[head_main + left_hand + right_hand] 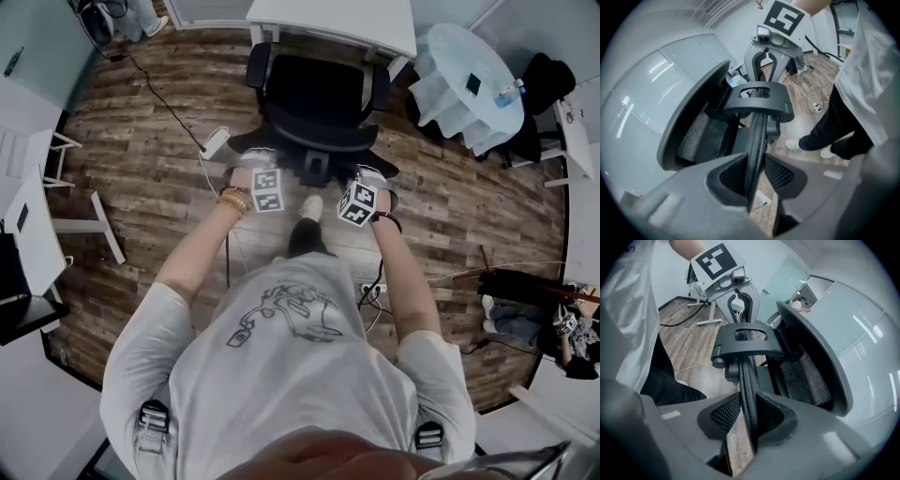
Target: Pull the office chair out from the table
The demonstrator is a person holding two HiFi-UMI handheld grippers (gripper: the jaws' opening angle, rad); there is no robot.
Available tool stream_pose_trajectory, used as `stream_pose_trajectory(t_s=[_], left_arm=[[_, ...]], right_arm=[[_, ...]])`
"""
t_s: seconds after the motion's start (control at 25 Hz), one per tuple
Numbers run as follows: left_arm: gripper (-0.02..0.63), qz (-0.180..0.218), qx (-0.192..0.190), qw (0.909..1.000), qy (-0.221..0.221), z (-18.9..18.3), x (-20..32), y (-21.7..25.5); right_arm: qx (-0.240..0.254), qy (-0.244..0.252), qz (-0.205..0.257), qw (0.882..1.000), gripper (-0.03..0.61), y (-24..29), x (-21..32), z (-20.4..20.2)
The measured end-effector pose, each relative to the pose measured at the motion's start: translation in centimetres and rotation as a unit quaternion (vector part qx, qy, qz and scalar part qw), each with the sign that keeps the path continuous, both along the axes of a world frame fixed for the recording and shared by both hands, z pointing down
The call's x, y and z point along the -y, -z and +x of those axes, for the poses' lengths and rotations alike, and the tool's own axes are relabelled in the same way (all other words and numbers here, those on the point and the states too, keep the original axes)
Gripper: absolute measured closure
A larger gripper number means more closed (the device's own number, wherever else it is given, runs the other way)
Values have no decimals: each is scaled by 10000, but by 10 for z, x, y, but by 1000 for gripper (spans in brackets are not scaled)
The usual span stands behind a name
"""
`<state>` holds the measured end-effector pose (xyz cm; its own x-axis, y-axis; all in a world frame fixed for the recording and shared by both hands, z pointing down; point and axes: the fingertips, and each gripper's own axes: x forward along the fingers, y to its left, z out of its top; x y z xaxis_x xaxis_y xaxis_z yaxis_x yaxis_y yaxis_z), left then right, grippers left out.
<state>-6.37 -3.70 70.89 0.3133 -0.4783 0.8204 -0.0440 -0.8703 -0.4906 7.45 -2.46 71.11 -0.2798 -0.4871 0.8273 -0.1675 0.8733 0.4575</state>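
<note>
The black office chair stands on the wood floor, its seat facing the white table at the top of the head view. My left gripper and right gripper both sit on the top rim of its backrest, side by side. In the left gripper view my left gripper is shut on the thin backrest rim, with the headrest bracket beyond it. My right gripper clamps the same backrest rim from the other side. Mesh pads press against the rim.
A round table with a white cloth stands at the right. White desk legs are at the left. A white cable and a power strip lie on the floor near the person's feet.
</note>
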Motion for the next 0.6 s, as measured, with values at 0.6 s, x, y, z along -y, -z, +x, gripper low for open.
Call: stream_pose_trajectory(t_s=[0.6], left_arm=[[505, 19, -58, 10000, -23, -12, -48, 0]], right_arm=[[3, -37, -47, 10000, 470, 0, -48, -13]])
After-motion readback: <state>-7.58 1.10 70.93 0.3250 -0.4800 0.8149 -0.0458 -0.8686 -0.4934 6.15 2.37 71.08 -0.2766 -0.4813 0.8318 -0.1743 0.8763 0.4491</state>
